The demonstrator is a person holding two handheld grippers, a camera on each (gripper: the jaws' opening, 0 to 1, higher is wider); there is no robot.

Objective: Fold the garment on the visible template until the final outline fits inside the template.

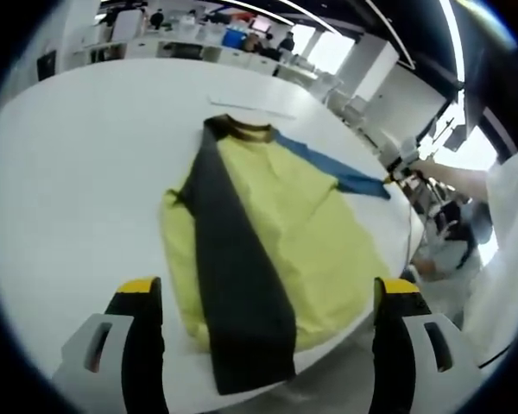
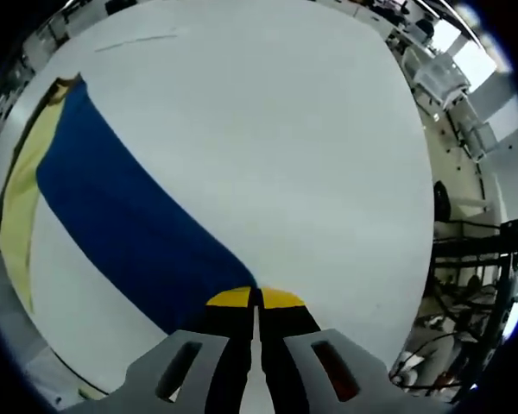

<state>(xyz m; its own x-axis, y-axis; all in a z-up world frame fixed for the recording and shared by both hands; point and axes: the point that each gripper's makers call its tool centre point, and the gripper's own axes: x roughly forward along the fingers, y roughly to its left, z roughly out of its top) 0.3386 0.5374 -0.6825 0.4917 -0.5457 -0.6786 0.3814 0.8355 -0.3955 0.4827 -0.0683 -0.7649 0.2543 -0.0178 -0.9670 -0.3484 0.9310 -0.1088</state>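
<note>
Right claw (image 2: 256,297) clamped on blue sleeve (image 2: 129,216), left claw (image 1: 268,297) agape above garment (image 1: 276,233).

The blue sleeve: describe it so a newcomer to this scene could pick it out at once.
Start at the white table, where a yellow shirt lies flat with its dark collar at the far side. From the shoulder beside that collar, the blue sleeve stretches out sideways, its end pinched in the right gripper. It is the garment's only blue part; the other long band is dark grey.

An open-plan office or lab: rows of white desks (image 1: 168,47), seated people (image 1: 276,41), big windows (image 1: 332,52) far behind.
</note>
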